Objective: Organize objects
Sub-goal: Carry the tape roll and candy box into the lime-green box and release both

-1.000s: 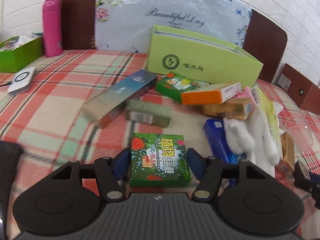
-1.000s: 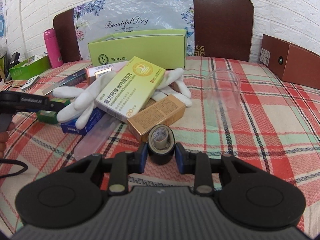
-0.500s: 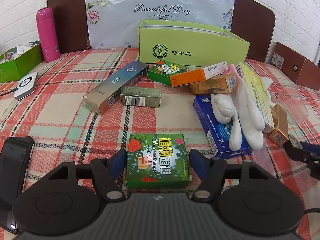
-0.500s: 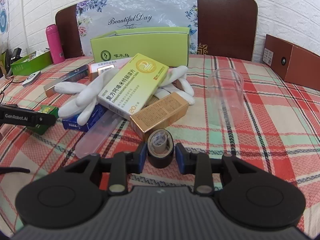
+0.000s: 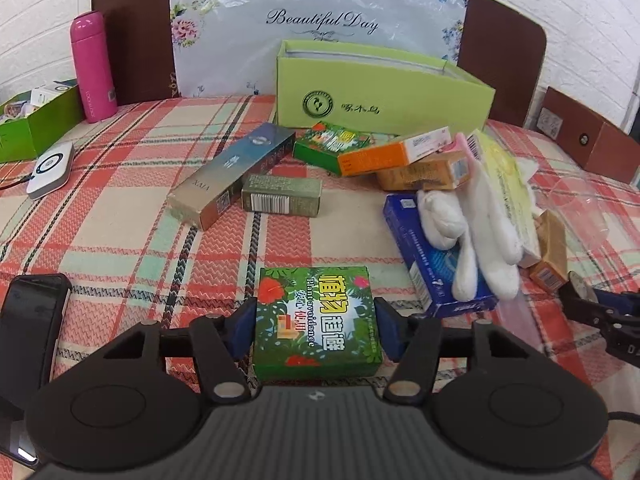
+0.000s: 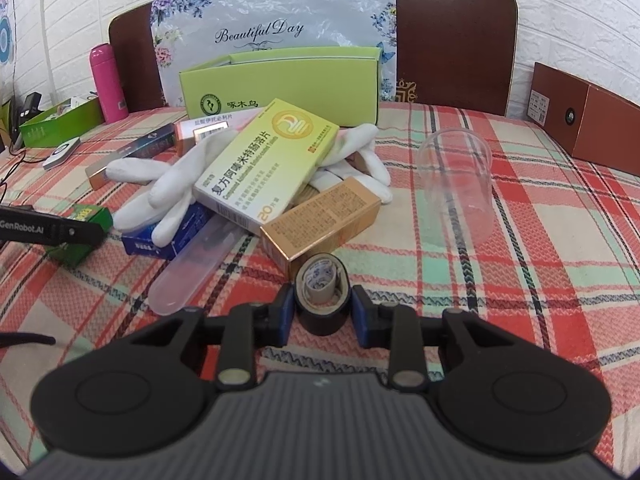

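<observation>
My left gripper (image 5: 316,326) is shut on a green flowered box (image 5: 316,320) and holds it over the near part of the plaid table (image 5: 120,216). My right gripper (image 6: 322,310) is shut on a black roll of tape (image 6: 322,300), near the front of a heap: a yellow medicine box (image 6: 264,168), white gloves (image 6: 168,184), a gold box (image 6: 320,220) and a blue box (image 6: 164,236). A large open light-green box (image 5: 380,96) stands at the back, also in the right wrist view (image 6: 280,88).
A long teal-and-gold box (image 5: 232,176), a small olive box (image 5: 282,198), orange and green boxes (image 5: 396,150) lie mid-table. A clear cup (image 6: 456,184) lies on the right. A pink bottle (image 5: 92,66), a green tray (image 5: 36,120), a white puck (image 5: 50,168) and a black phone (image 5: 28,328) are on the left.
My left gripper with the green box has pulled back toward the near edge and levelled; the phone has come into view. My right gripper has barely moved with the tape.
</observation>
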{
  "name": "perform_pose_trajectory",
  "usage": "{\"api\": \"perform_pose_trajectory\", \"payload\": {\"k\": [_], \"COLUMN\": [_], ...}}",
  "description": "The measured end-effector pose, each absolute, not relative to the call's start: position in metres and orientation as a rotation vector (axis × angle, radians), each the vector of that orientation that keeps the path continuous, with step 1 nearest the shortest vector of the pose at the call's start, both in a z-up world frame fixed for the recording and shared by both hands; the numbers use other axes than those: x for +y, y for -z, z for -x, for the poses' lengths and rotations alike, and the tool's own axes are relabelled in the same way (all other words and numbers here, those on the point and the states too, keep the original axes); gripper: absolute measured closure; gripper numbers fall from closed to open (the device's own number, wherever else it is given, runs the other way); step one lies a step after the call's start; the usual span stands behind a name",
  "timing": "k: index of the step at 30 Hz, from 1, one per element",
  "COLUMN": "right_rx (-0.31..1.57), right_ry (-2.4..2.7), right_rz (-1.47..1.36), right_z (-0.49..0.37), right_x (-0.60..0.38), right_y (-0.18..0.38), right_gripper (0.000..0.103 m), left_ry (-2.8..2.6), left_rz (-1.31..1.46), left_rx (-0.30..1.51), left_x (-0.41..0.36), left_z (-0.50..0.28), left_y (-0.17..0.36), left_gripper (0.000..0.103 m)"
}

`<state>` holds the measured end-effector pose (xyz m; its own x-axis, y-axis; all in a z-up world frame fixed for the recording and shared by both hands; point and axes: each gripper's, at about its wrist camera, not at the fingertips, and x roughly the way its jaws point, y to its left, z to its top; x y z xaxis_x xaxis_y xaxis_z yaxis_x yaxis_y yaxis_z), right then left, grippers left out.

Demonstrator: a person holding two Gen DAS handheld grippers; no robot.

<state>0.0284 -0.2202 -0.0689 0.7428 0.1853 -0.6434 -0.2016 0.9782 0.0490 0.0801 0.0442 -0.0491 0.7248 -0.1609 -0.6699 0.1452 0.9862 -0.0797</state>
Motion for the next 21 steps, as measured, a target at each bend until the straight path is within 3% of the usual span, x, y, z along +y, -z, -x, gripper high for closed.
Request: {"api": "perform_pose_trajectory", "payload": {"k": [11,21], "right_rx": [0.519,0.420], "right_ry": [-0.352,-0.304], "right_rz": [-0.039,0.058], "right_z": [-0.051,-0.179], "right_x": [-0.229,-0.215], "right_y": [-0.014,-0.056], "right_gripper": [0.074,0.074], "left_ry": [0.336,0.384], "left_rz": [0.037,0.145], "left_rx": [0.501,0.461], "left_x": [0.029,-0.012], "left_z": [-0.086,-0.206], "left_y": [-0.043,-0.088], "left_gripper": [0.040,0.040]}}
